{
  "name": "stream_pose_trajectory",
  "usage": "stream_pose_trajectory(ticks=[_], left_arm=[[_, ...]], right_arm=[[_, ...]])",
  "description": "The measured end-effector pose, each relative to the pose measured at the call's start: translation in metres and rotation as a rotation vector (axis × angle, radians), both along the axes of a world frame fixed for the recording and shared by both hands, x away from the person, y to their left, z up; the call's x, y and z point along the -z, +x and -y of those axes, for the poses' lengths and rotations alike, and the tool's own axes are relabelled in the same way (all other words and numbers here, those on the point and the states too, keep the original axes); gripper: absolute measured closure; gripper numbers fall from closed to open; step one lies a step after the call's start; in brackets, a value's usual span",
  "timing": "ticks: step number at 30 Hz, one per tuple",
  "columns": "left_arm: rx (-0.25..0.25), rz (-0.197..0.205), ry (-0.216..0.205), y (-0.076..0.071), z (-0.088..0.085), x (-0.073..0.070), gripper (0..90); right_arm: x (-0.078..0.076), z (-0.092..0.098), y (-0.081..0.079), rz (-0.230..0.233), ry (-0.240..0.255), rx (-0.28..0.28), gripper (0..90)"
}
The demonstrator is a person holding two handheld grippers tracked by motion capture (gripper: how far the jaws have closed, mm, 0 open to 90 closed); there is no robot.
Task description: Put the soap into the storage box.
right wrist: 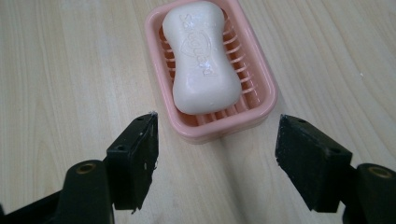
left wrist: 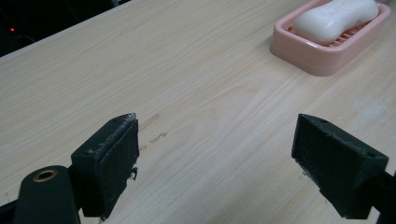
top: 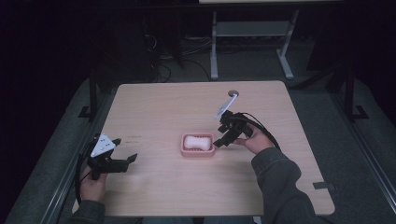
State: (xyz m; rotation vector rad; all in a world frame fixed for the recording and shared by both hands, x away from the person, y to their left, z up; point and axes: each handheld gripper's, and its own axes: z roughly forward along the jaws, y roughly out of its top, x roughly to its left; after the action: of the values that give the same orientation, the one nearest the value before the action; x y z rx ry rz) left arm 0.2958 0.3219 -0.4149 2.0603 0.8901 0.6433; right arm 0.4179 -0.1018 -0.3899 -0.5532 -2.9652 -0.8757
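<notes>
In the right gripper view, one white soap bar (right wrist: 201,60) lies in one pink soap dish (right wrist: 266,93) at upper centre, just beyond the right gripper (right wrist: 217,149), whose jaws stand apart, grasping nothing. The bar's long axis runs top to bottom of that frame. The left gripper (top: 122,161), at the high view's lower left, is released too.

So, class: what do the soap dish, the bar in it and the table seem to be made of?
Soap dish: likely pink plastic, smooth, with moulded ribs.
Bar: probably white soap, waxy, with embossed lettering.
Table: pale wood-grain top, matt, possibly laminate.
</notes>
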Motion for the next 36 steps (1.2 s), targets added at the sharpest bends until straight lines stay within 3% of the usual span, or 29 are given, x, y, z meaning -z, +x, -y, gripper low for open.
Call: stream_pose_trajectory(ticks=[17, 36], left_arm=[[0.0, 0.002, -0.003, 0.0, 0.001, 0.0, 14.5], [0.005, 0.0, 0.005, 0.0, 0.003, 0.001, 14.5]], right_arm=[[-0.006, 0.007, -0.01, 0.018, 0.009, 0.001, 28.7], [0.005, 0.036, -0.029, 0.005, 0.037, 0.041, 27.4]])
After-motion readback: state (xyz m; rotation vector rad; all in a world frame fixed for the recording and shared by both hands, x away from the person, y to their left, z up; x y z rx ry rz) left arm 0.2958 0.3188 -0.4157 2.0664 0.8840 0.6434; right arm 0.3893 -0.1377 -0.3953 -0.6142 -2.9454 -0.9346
